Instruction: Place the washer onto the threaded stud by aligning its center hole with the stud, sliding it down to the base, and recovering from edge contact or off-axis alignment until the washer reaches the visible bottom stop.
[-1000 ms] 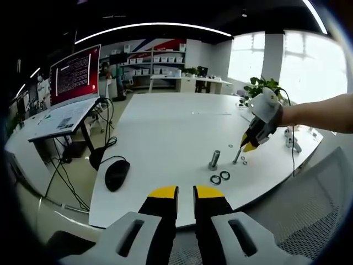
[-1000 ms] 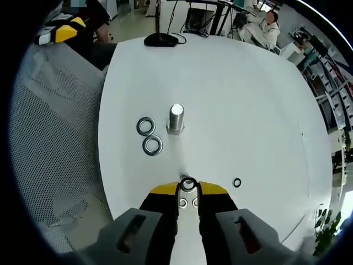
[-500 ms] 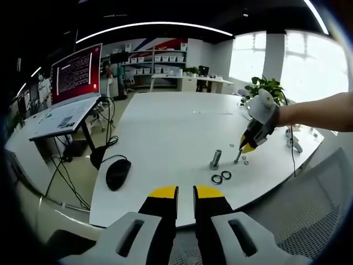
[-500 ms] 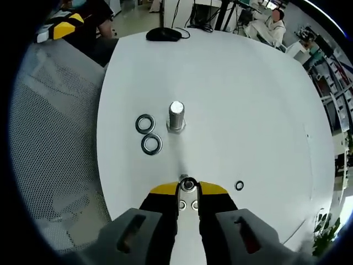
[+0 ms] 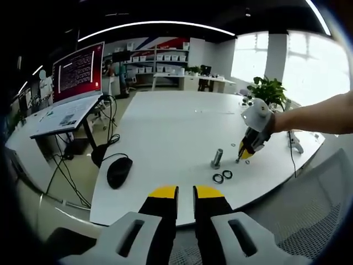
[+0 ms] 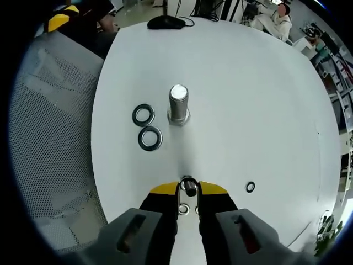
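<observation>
Ahead of the right gripper [image 6: 188, 189], bare white tabletop [image 6: 237, 105] is left open up to the upright silver threaded stud [image 6: 178, 103]. To that stud's left, passage is narrowed by two dark flat metal washers [image 6: 146, 127]. A small loose ring [image 6: 250, 187] lies right of the yellow-tipped jaws. Before the left gripper [image 5: 185, 192], a black computer mouse [image 5: 117, 172] is met near the table edge.

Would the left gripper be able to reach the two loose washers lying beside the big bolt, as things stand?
Probably yes. The left gripper hangs off the table's near edge, jaws shut and holding nothing, and the washers lie on bare tabletop ahead. The right gripper works just beyond them.
</observation>
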{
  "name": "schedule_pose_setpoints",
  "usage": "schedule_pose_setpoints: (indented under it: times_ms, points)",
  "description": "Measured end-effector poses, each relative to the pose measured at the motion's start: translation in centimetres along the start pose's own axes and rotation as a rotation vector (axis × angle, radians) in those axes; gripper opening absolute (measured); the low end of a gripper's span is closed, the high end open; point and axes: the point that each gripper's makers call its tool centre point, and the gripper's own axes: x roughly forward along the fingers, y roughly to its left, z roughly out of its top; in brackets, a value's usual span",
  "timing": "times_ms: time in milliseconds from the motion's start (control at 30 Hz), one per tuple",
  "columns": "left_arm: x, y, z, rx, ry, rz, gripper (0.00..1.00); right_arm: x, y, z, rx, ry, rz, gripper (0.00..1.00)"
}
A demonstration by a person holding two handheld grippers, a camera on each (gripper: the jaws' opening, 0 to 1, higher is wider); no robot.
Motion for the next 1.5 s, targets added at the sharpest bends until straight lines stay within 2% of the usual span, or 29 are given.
schedule_pose_setpoints:
  times_ms: [200, 433, 567, 733, 1067, 1500]
  points:
    - [0.0, 0.0, -0.1, 0.002, 0.008, 0.002, 0.08, 1.1, -0.1, -0.3, 0.002, 0.012, 0.013, 0.14]
    - [0.1, 0.0, -0.2, 0.004, 0.014, 0.002, 0.08, 1.4, 0.4, -0.1, -0.018, 0.008, 0.038, 0.15]
    - [0.1, 0.0, -0.2, 0.002, 0.015, 0.003, 0.08, 1.2, 0.1, 0.2, 0.018, -0.021, 0.017, 0.28]
    - [0.1, 0.0, -0.2, 0.004, 0.012, 0.001, 0.08, 0.3, -0.3, 0.0, 0.036, -0.041, -0.007, 0.33]
    - [0.1, -0.1, -0.1, 0.005, 0.007, -0.005, 0.07, -1.3, -0.3, -1.0, 0.134, -0.095, -0.018, 0.33]
    - [0.1, -0.1, 0.0, 0.005, 0.0, -0.008, 0.08, -2.0, -0.3, -2.3, 0.282, -0.156, -0.026, 0.31]
